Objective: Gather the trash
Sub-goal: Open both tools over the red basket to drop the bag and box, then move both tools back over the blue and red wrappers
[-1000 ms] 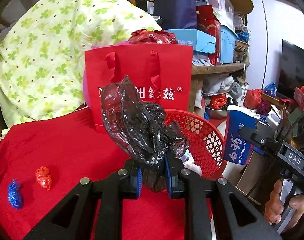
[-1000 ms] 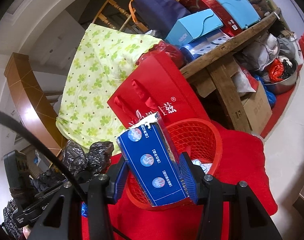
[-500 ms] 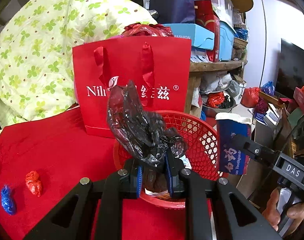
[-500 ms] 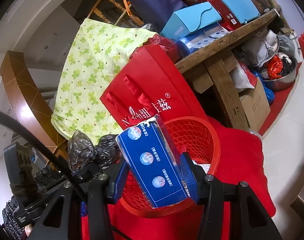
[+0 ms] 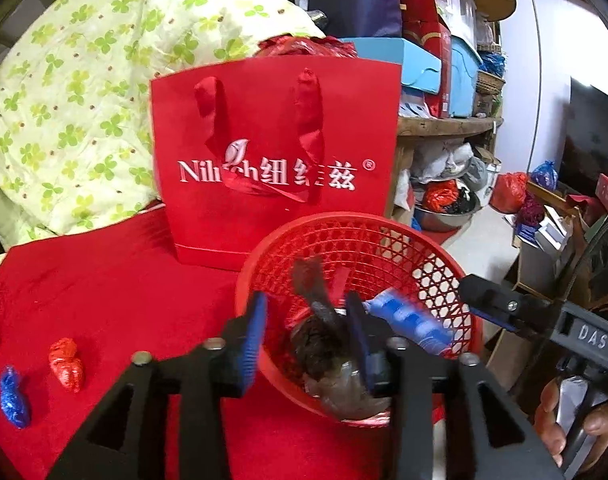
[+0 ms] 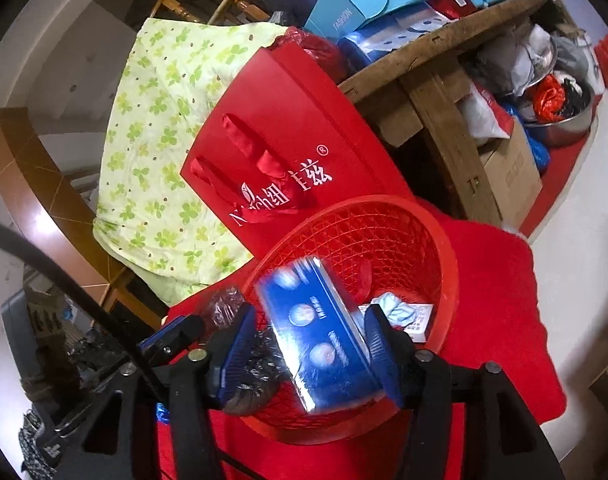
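One red mesh basket (image 5: 356,236) holds one black plastic bag (image 5: 324,344) and one blue box (image 6: 324,336). Behind the basket stands one red gift bag (image 5: 275,168). Left of the basket lie two foil-wrapped candies: one red (image 5: 65,364), one blue (image 5: 12,396).

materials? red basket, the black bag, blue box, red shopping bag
Red basket: molded plastic, glossy, open lattice wall.
Black bag: thin plastic film, crinkled and semi-translucent, blurred.
Blue box: printed cardboard, likely glossy coated; sheen, sharp edges.
Red shopping bag: smooth matte paper, probably; crisp folds, ribbon-like fabric handles.
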